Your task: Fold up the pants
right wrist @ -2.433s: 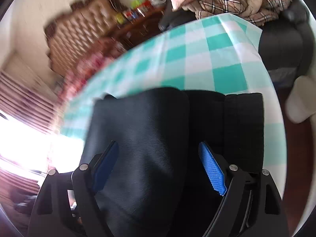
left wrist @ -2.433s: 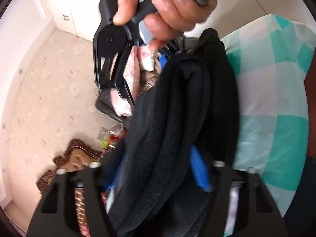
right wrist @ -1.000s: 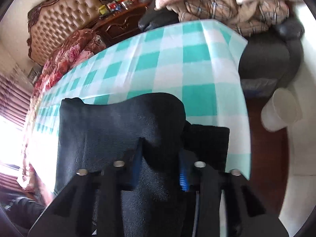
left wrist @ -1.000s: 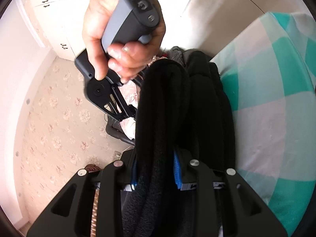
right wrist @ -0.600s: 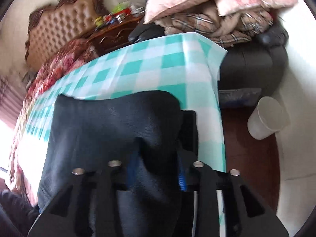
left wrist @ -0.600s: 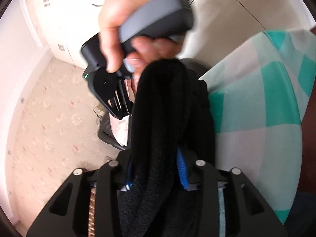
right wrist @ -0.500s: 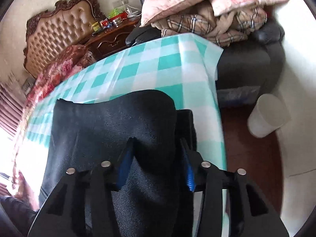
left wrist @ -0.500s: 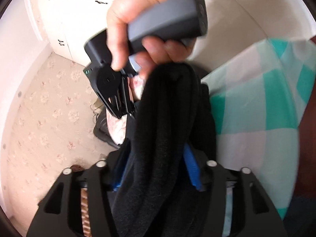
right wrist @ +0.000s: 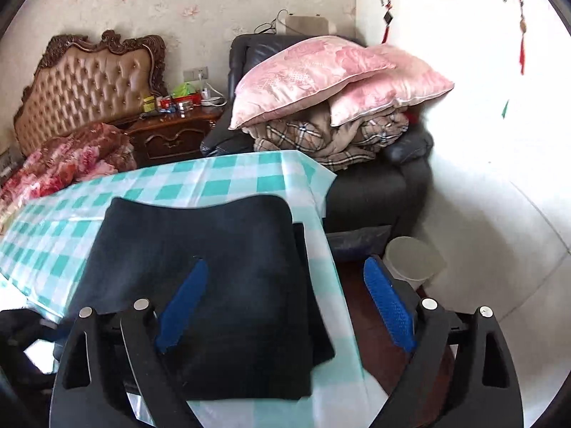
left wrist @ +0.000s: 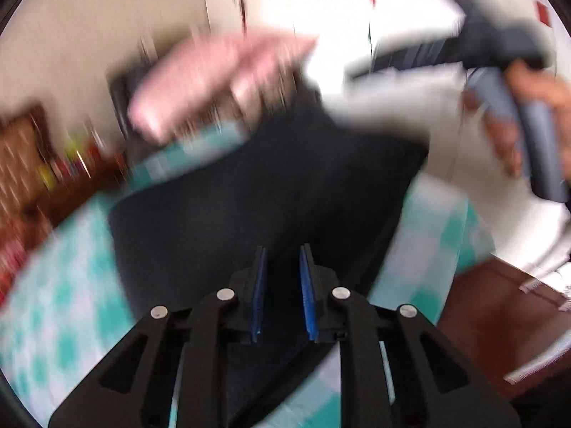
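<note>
The black pants (right wrist: 221, 271) lie folded in a flat stack on the green-and-white checked tablecloth (right wrist: 221, 182), near its right edge. My right gripper (right wrist: 285, 289) is open and empty above them. In the blurred left wrist view the pants (left wrist: 257, 196) lie on the cloth ahead of my left gripper (left wrist: 282, 278), whose blue pads stand close together with a narrow gap over the fabric; I cannot tell whether they pinch it. The right gripper's handle (left wrist: 528, 132), held by a hand, shows at the upper right there.
A dark armchair (right wrist: 374, 185) piled with pink pillows (right wrist: 321, 75) and plaid blankets stands behind the table. A white bin (right wrist: 414, 256) sits on the floor to the right. A wooden nightstand (right wrist: 171, 135) and bed headboard (right wrist: 85, 82) are at the back left.
The pants were held up by both grippers; now they lie flat and folded on the table. My right gripper has opened and let go and drawn back. The left gripper has swung fast toward the table.
</note>
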